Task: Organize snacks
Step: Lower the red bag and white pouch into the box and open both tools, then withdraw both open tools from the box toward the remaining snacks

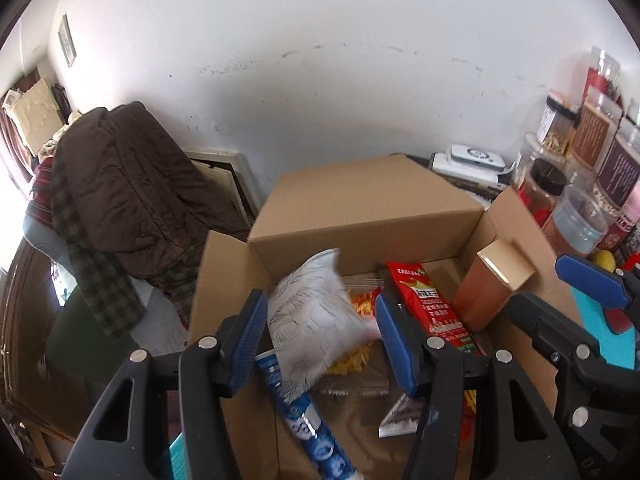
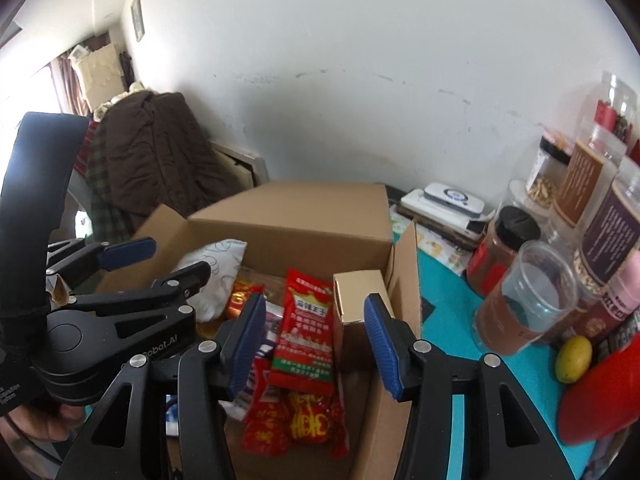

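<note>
An open cardboard box (image 1: pixel 360 216) (image 2: pixel 304 232) holds several snacks. My left gripper (image 1: pixel 322 338) is open above it; a white patterned packet (image 1: pixel 312 320) lies blurred between its fingers, apart from both pads. A blue-and-white packet (image 1: pixel 316 436), yellow chips (image 1: pixel 352 360), a red sachet (image 1: pixel 434 308) and a gold-topped carton (image 1: pixel 492 288) sit inside. My right gripper (image 2: pixel 316 344) is open and empty over the box's right side, above the red sachet (image 2: pixel 306 340), the carton (image 2: pixel 356 300) and red candy packs (image 2: pixel 296 424). The left gripper shows in the right wrist view (image 2: pixel 160 260).
Jars and plastic canisters (image 2: pixel 576 240) crowd the teal table (image 2: pixel 452 308) at right, with a clear cup (image 2: pixel 524 300), a yellow fruit (image 2: pixel 574 358) and a red object (image 2: pixel 600 396). A white device (image 2: pixel 448 200) lies at the back. A brown coat on a chair (image 1: pixel 120 184) stands left.
</note>
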{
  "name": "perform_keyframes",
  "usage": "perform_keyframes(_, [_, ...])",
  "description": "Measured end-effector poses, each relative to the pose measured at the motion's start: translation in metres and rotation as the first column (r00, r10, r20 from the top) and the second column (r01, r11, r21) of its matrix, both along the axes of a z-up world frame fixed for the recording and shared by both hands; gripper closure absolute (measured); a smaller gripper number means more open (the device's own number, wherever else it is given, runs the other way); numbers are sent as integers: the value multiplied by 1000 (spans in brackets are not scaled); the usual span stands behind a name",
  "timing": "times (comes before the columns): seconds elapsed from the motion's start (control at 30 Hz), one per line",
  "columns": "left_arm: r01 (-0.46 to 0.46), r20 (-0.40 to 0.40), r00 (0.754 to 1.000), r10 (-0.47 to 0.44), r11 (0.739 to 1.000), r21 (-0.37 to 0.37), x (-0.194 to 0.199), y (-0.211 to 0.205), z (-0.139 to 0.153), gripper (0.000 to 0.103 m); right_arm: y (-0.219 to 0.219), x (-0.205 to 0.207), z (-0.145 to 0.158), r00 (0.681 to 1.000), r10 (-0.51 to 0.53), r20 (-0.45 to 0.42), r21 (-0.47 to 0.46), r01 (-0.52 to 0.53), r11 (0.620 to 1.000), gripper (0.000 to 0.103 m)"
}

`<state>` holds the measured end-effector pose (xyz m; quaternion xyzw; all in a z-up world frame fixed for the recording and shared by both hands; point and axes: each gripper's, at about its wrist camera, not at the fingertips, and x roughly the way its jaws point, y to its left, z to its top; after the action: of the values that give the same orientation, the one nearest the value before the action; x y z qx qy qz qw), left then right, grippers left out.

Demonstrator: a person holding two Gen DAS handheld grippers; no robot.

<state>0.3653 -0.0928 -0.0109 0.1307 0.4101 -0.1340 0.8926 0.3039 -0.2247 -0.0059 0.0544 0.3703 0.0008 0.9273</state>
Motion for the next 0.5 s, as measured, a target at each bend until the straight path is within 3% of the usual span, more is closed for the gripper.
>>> perform_keyframes(0.5, [16,160,987,1,995,-101,-83,33,92,47,21,-75,90,984,26,179,-35,-20,999,48])
